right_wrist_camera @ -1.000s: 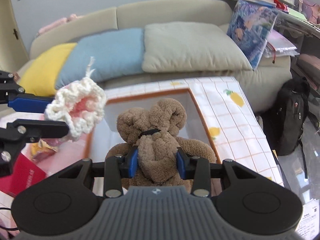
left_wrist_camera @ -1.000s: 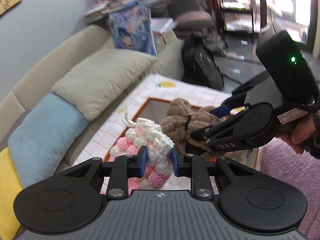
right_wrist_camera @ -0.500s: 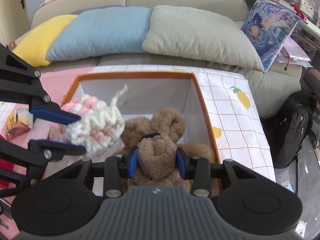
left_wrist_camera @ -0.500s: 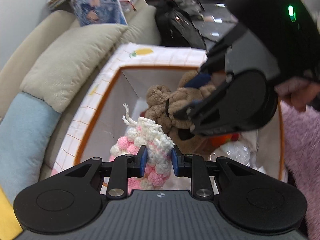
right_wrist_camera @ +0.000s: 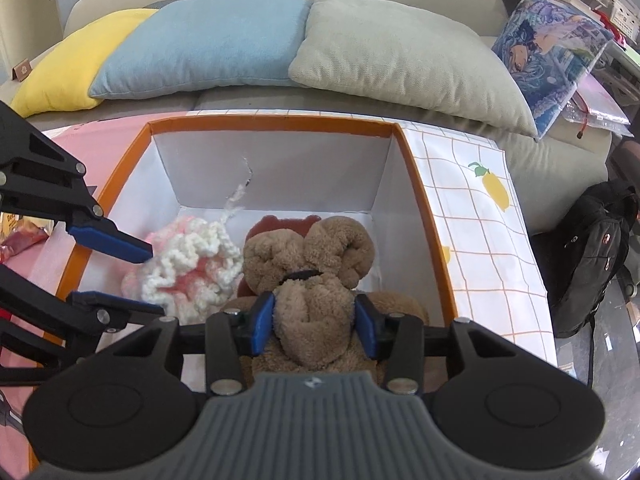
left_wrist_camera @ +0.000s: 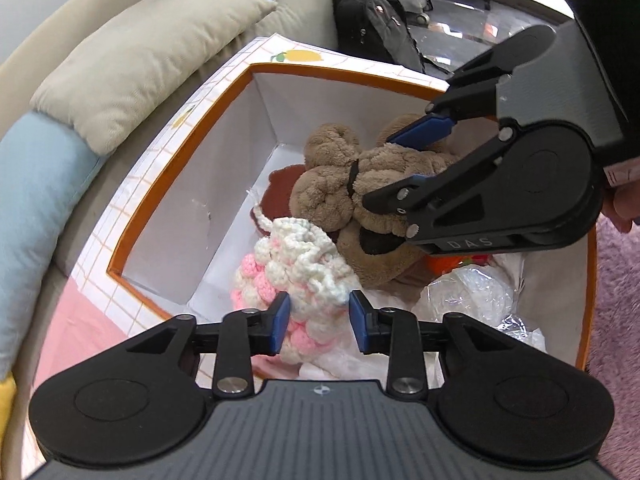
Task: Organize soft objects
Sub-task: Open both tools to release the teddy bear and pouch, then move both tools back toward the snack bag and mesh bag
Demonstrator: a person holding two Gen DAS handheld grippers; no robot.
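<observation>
Orange-rimmed box (right_wrist_camera: 272,123) before sofa (right_wrist_camera: 560,164) — beige cushion (right_wrist_camera: 404,60), backpack (right_wrist_camera: 596,256) beside.

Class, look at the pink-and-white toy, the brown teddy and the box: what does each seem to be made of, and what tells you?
Pink-and-white toy: chunky yarn, apparently crocheted, with visible loops.
Brown teddy: matte plush with a curly pile.
Box: probably stiff card under printed fabric or paper; sharp folds, flat walls.

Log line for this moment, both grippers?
left gripper around crochet toy, grip unclear | right gripper shut on brown plush | both toys low in storage box
</observation>
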